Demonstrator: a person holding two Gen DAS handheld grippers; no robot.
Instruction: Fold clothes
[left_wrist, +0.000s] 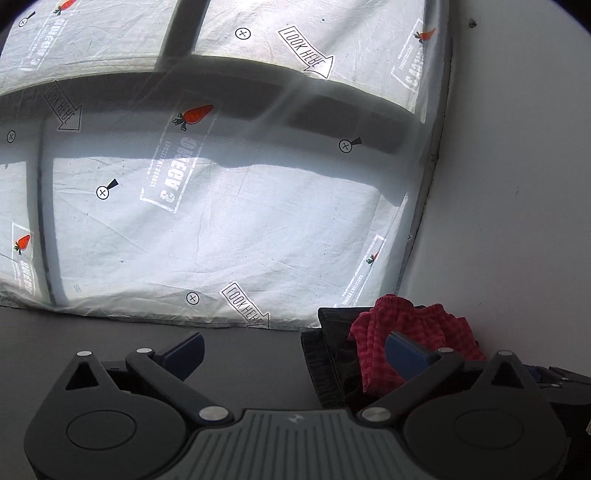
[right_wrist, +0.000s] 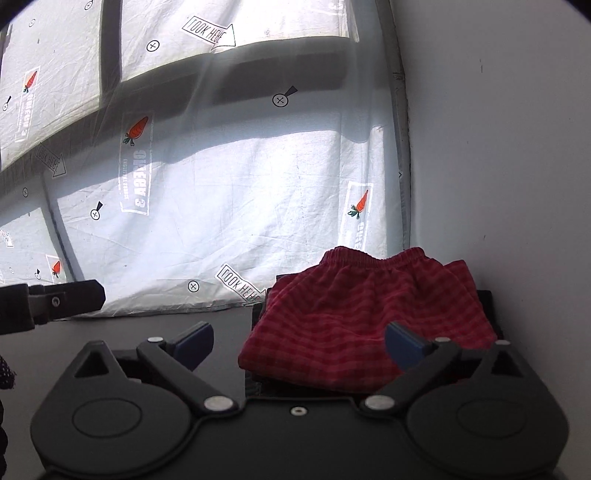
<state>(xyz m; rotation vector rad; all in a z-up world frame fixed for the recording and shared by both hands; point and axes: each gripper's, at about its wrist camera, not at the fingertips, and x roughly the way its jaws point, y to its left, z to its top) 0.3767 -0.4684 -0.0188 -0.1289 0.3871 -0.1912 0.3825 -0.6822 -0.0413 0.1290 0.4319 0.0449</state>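
Looking through the left wrist camera, I have the left gripper (left_wrist: 291, 350) with its blue-padded jaws spread wide and nothing between them; the folded red checked shorts (left_wrist: 413, 343) sit ahead and to its right on a folded dark garment (left_wrist: 325, 365), in the corner where the dark grey table (left_wrist: 147, 332) meets the plain white wall (left_wrist: 517, 184). Through the right wrist camera, the right gripper (right_wrist: 299, 347) is likewise spread and empty, with the shorts just ahead, elastic waistband away from me, long axis running across the view. I judge the right hand nearer. The wall closes off the right; open table lies left, up to the hanging white printed sheet (right_wrist: 221, 184).
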